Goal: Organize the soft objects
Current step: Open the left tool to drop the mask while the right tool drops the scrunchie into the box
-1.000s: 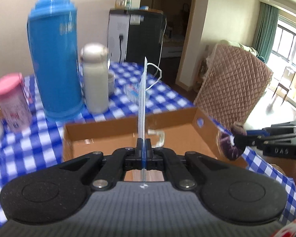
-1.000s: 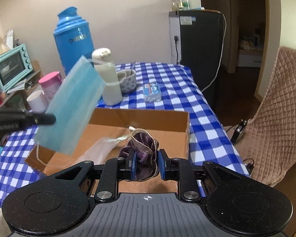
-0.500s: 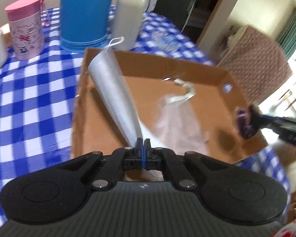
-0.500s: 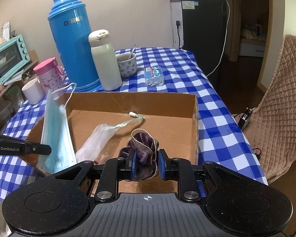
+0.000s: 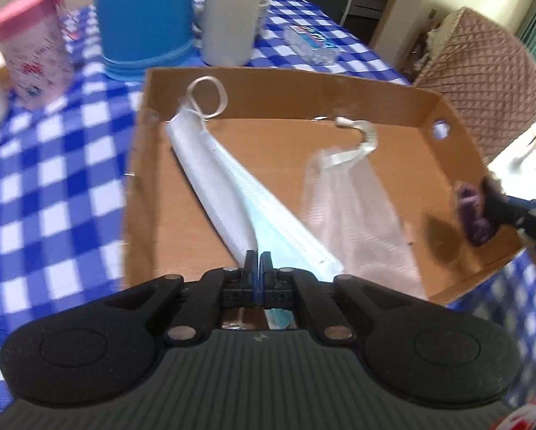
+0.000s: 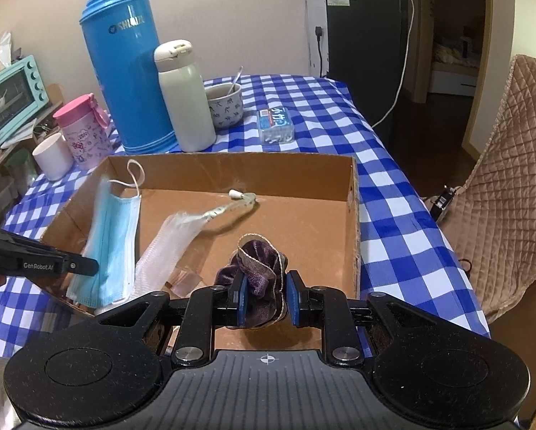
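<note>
A shallow cardboard box [image 5: 303,86] [image 6: 232,165] lies on the checked table. My left gripper [image 5: 257,261] is shut on the edge of a blue face mask [image 5: 232,186] [image 6: 106,243], which stretches across the left part of the box floor with its ear loop against the far wall. From the left of the right wrist view, the left gripper [image 6: 85,267] reaches in. Beside the mask lies a white mesh bag [image 5: 353,215] [image 6: 167,247] with a strap. My right gripper [image 6: 264,294] is shut on a purple velvet scrunchie [image 6: 259,272] [image 5: 475,215] over the box's near edge.
Behind the box stand a tall blue thermos [image 6: 124,61], a white flask [image 6: 185,96], a patterned cup with a spoon [image 6: 226,105], a pink tumbler [image 6: 83,132], a white mug [image 6: 53,156] and a small packet [image 6: 276,125]. A quilted chair [image 6: 511,193] is at the right.
The left gripper has come down and tipped forward, bringing the blue mask from above the box onto its floor. The right gripper with the scrunchie has sunk slightly.
</note>
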Motion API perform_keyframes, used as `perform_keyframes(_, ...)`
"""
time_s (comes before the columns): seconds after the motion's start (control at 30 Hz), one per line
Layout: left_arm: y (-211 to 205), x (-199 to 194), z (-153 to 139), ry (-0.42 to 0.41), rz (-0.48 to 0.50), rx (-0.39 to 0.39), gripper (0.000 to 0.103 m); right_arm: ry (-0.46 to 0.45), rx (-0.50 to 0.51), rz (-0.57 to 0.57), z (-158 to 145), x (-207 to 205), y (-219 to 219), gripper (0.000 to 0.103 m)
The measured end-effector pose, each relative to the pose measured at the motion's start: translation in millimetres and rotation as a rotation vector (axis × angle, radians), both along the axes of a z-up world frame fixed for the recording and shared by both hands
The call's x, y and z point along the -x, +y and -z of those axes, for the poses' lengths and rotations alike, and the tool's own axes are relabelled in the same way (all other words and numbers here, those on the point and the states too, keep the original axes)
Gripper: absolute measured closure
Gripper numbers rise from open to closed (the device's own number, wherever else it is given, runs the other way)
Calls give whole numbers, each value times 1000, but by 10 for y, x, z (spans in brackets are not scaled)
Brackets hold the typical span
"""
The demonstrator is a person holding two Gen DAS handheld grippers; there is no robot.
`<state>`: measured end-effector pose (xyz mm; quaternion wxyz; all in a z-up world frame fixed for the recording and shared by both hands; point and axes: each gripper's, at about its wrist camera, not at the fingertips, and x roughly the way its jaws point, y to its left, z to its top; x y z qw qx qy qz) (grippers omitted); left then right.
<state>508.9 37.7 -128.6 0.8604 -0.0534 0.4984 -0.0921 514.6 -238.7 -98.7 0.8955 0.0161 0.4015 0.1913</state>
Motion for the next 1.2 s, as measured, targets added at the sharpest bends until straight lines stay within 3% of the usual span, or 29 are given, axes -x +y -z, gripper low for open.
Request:
perform_keyframes(0.17,-80,-79,64,27,4,71,103,0,5,4,7,-9,-2,80)
perform_keyframes(0.4,-97,34,-22,-18,3,-119,93,0,7,13,13,-16,-26,80)
perform_keyframes(0.47,-55,81,-92,-41,4,-118,81,-1,8,15,14,-21,-22,80)
perform_keyframes(0.53,-30,115,-160,-59,0,-120,76,-2,5,16,7,-22,-15,80)
perform_keyframes(0.73,-35,266,-332,-110,17,-156,73,-37,-14,25,-61,-4,-12,80)
perform_keyframes(0.8,-51,298,-356,-112,19,-158,72,-53,-32,36,-100,0,-19,74)
perform_keyframes(0.87,-63,336,-378,-112,23,-157,70,-61,-47,47,-135,1,-22,53)
perform_keyframes(0.93,-81,369,-399,-113,22,-166,68,-94,-46,60,-177,30,-19,39)
perform_keyframes(1.2,-113,568,-525,-123,3,-166,60,-64,-41,43,-246,190,-69,36)
